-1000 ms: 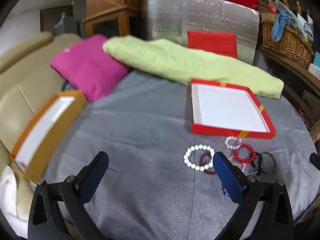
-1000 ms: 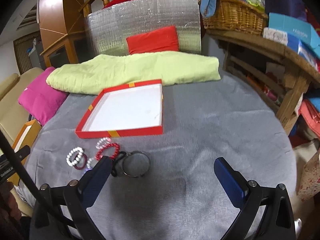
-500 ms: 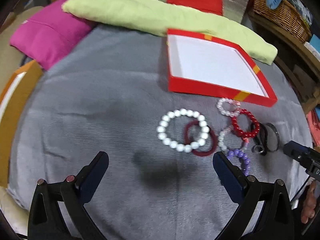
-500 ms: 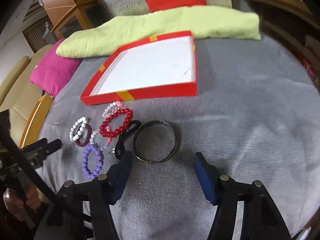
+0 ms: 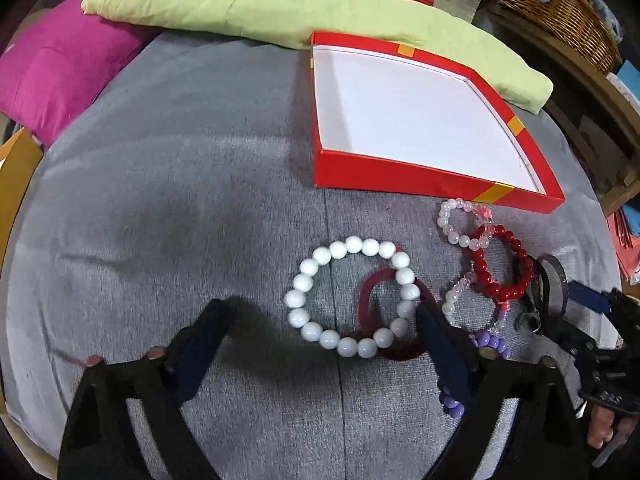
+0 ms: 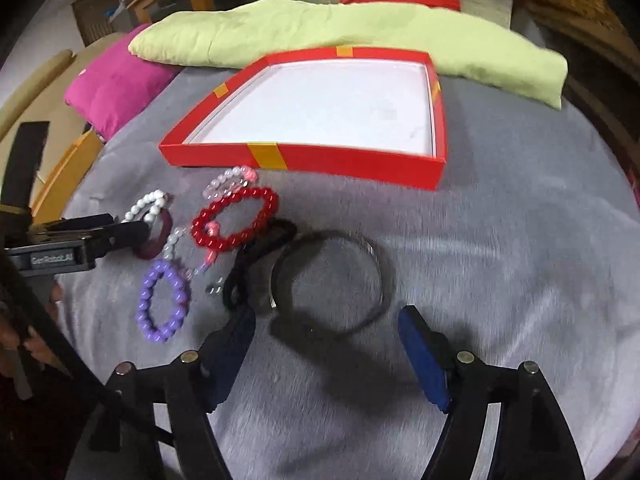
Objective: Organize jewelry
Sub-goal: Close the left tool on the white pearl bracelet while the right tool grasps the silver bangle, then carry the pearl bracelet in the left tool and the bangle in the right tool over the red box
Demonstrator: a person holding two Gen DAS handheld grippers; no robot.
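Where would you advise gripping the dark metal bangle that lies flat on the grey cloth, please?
Probably from above, with the right tool, one pad inside and one outside the dark metal bangle, pinching its thin near rim. It lies flat, so its sides offer no height, and its left edge crowds a black band.

Purple bead bracelet [image 5: 490, 346] half hidden behind the left gripper's right finger [image 5: 444, 344]. Dark red bangle [image 5: 376, 300] partly covered by the white bead bracelet [image 5: 348, 294]. Wicker basket [image 5: 560, 4] cut off at top edge. Right wrist view motion-blurred.
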